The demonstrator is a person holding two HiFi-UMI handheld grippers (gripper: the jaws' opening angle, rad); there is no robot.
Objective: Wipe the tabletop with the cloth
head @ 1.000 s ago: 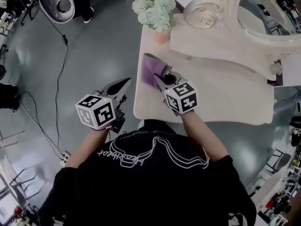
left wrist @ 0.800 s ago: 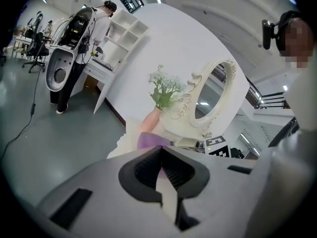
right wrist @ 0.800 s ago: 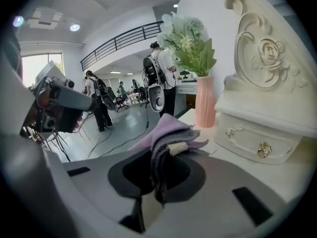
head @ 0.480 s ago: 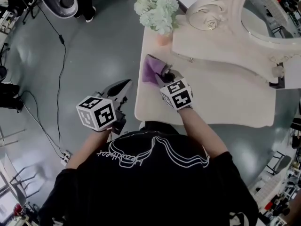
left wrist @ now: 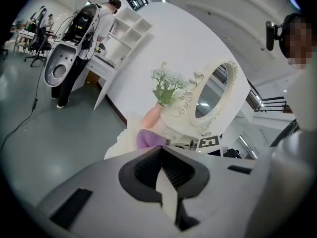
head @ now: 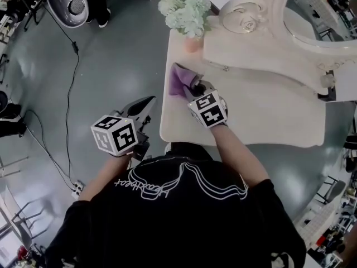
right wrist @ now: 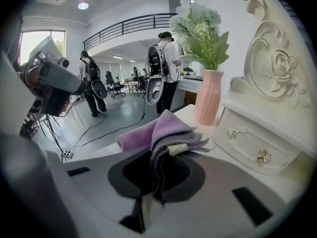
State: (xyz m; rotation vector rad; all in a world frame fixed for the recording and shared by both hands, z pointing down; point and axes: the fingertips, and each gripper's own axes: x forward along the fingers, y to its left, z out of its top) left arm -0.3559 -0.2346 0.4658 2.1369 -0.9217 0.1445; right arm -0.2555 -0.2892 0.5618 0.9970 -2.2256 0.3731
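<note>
A purple cloth lies bunched on the cream tabletop near its left edge, below the vase. My right gripper is shut on the cloth; in the right gripper view its folds stick out from between the closed jaws. My left gripper hangs off the table to the left, over the grey floor, with jaws shut and nothing between them. The cloth shows small ahead of it in the left gripper view.
A pink vase with pale flowers stands at the table's far-left corner. An ornate cream mirror stand with drawers fills the back of the table. A cable runs across the floor at left. People stand in the background.
My right gripper has pushed the cloth a little farther away across the table, toward the vase. The left gripper has stayed put.
</note>
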